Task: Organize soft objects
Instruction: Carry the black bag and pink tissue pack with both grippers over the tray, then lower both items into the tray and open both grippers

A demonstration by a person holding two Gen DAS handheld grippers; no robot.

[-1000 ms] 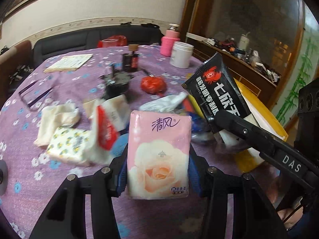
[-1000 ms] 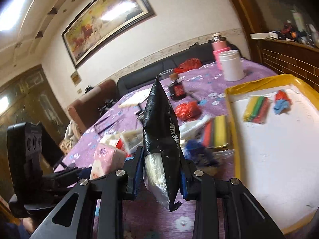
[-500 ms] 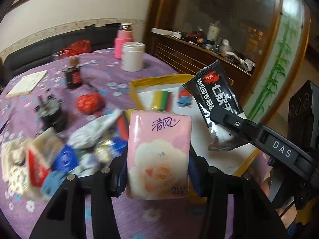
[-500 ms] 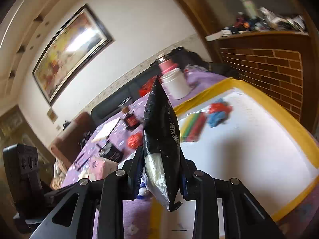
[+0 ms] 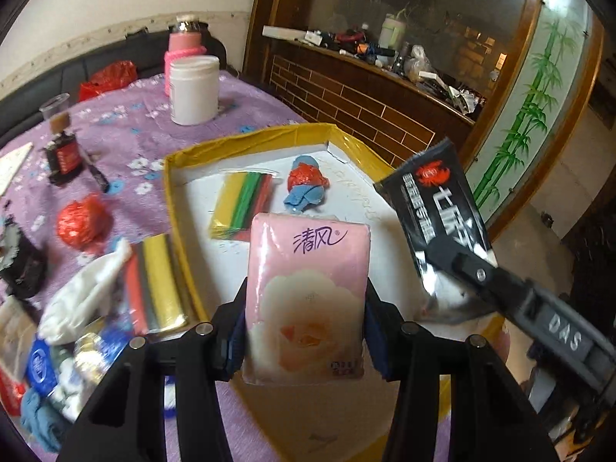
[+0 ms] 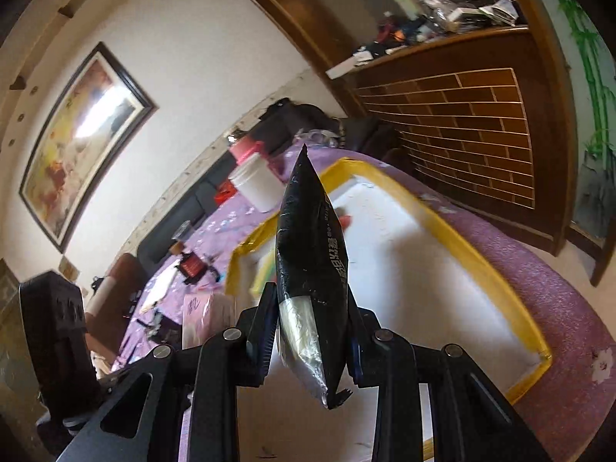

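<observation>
- The left gripper [image 5: 306, 308] is clamped on one pink tissue pack [image 5: 308, 300], holding it upright by its two long sides, above the near part of the yellow-rimmed tray [image 5: 169, 192].
- The right gripper [image 6: 312, 323] is closed on one black snack packet [image 6: 312, 261], pinched near its lower end with its pointed top sticking up; from the left wrist view that same packet [image 5: 435, 208] hangs over the right side of the tray, just beside the tissue pack.
- Two things lie on the tray's white floor, both toward its far end: one bundle of coloured strips [image 5: 242, 204] in yellow, green and red on the left, and one red-and-blue soft lump [image 5: 306, 186] to its right, near each other but apart.
- Just outside the tray's left rim lies a second striped bundle [image 5: 154, 281] of red, black and gold, next to one crumpled white bag [image 5: 84, 288].
- Further left and nearer sits a heap of small packets [image 5: 42, 369], blue and white among them; I cannot count them.
- One red foil ball [image 5: 81, 223] rests alone on the purple flowered tablecloth [image 5: 127, 131].
- At the far side stand one white jar [image 5: 194, 88] and, behind it, one pink bottle [image 5: 184, 44], close together.
- One small dark bottle [image 5: 63, 154] stands well left of the jar.
</observation>
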